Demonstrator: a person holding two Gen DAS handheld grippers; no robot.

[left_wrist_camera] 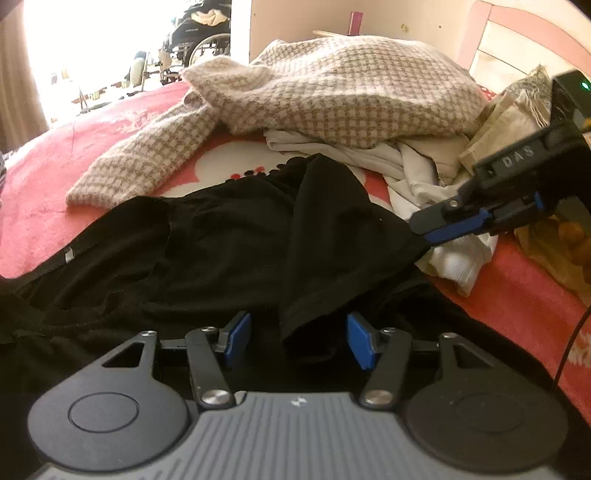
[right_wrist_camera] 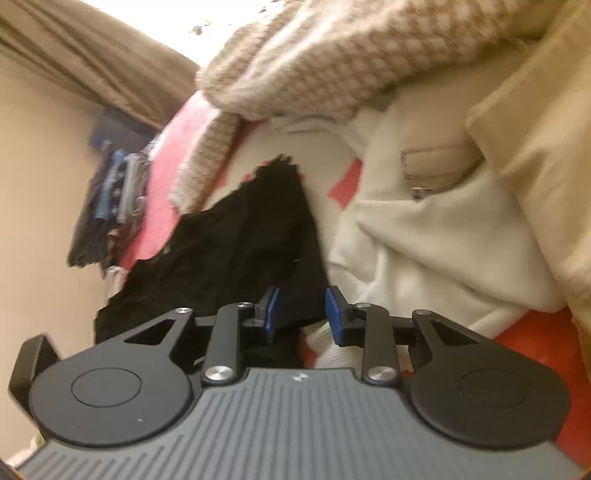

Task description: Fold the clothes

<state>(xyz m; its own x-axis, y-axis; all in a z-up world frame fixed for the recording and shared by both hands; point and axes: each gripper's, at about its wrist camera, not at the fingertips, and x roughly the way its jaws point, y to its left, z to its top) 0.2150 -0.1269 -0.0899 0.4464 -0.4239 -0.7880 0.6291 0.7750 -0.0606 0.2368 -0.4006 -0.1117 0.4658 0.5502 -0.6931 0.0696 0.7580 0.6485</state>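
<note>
A black garment (left_wrist_camera: 221, 240) lies rumpled on the pink bedspread (left_wrist_camera: 55, 166). One of its sleeves folds toward me, and the sleeve's hem sits between the blue pads of my left gripper (left_wrist_camera: 299, 339). Those pads stand apart and do not press it. My right gripper (left_wrist_camera: 419, 230) comes in from the right, its tips at the garment's right edge. In the right wrist view the right gripper (right_wrist_camera: 303, 314) has its pads apart, over black garment (right_wrist_camera: 240, 240) and a strip of ribbed white fabric.
A beige-and-white checked sweater (left_wrist_camera: 332, 85) is heaped behind the black garment, over white clothes (left_wrist_camera: 406, 166) and a beige garment (left_wrist_camera: 509, 114). A pink headboard (left_wrist_camera: 480, 22) stands far right and a wheelchair (left_wrist_camera: 199, 33) by the bright doorway. A cable (left_wrist_camera: 569, 343) crosses the bed's right side.
</note>
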